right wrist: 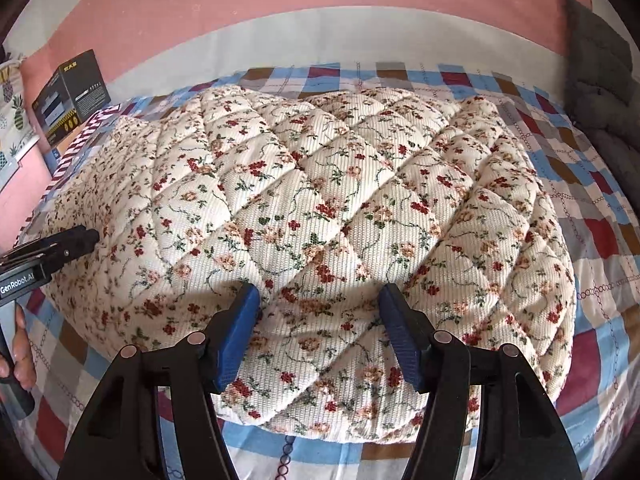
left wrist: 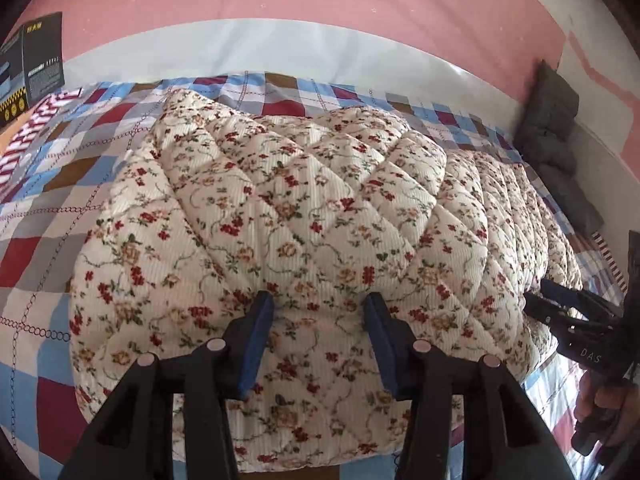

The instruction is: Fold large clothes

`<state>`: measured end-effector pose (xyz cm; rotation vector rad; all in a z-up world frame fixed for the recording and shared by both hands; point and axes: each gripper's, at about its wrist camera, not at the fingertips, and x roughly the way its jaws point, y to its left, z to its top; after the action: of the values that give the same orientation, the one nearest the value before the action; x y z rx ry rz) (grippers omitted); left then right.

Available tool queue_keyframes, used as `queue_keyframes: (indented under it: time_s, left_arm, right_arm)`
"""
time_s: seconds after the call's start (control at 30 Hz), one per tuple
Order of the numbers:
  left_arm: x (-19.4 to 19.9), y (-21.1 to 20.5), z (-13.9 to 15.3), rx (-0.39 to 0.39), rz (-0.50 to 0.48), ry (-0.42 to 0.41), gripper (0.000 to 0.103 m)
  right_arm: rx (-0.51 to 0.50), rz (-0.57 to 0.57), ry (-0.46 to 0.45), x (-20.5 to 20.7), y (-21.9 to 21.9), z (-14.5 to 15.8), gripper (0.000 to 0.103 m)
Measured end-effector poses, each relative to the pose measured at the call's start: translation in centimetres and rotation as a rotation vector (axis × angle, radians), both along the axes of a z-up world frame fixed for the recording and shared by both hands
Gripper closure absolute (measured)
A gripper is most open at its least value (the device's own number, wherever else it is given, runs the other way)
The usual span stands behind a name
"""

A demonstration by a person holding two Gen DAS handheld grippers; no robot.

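So the floral quilted garment (left wrist: 280,216) lies folded over on the checked bed (left wrist: 36,264), near edge facing both hands. Left hand-held gripper (left wrist: 320,308) and right hand-held gripper (right wrist: 320,300) hover over that edge, jaws apart, gripping nothing, probably lining up for another fold.

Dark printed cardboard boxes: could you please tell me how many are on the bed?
1. The dark printed cardboard box stands at the far left corner of the checked bedsheet, beyond the floral quilted garment. Others may be hidden outside the views.
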<state>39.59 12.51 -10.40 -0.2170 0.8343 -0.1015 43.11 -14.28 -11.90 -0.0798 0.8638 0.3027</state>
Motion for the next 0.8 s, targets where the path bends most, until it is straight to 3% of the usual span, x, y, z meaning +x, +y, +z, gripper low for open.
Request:
queue_keyframes:
  time_s: [0.07,0.2,0.27,0.33,0.4,0.53,0.63,0.8]
  left_arm:
    - [0.4,0.4,0.9,-0.03,0.008,0.043,0.053]
    - [-0.8,0.8,3.1,0.034,0.008,0.013,0.053]
    - [-0.9,2.1,2.7,0.079,0.063,0.037,0.053]
    - [-0.4,3.9,1.5,0.052,0.104,0.083,0.057]
    - [-0.4,4.5,1.2,0.017,0.104,0.082,0.058]
    - [-0.4,3.6,1.7,0.07,0.11,0.083,0.058]
    - [-0.6,4.0,1.9,0.049,0.119,0.085,0.058]
    - [0.2,5.7,2.9,0.047,0.16,0.065,0.058]
  right_arm:
    - [-0.014,-0.004,0.022,0.4,0.0,1.0,0.04]
    - [-0.019,-0.012,-0.05,-1.0,-1.1,3.7,0.04]
    - [-0.044,-0.074,-0.03,-0.8,-3.1,3.1,0.04]
    - [-0.058,-0.162,0.034,0.5,-6.1,1.1,0.04]
    - [0.046,-0.163,0.07,1.2,-8.2,0.2,0.04]
    - [-0.031,-0.154,0.028,0.8,-6.8,1.6,0.04]
    - [0.023,-0.17,-0.008,0.9,-7.0,2.8,0.04]
    - [0.017,-0.23,0.006,2.7,-9.1,2.5,0.04]
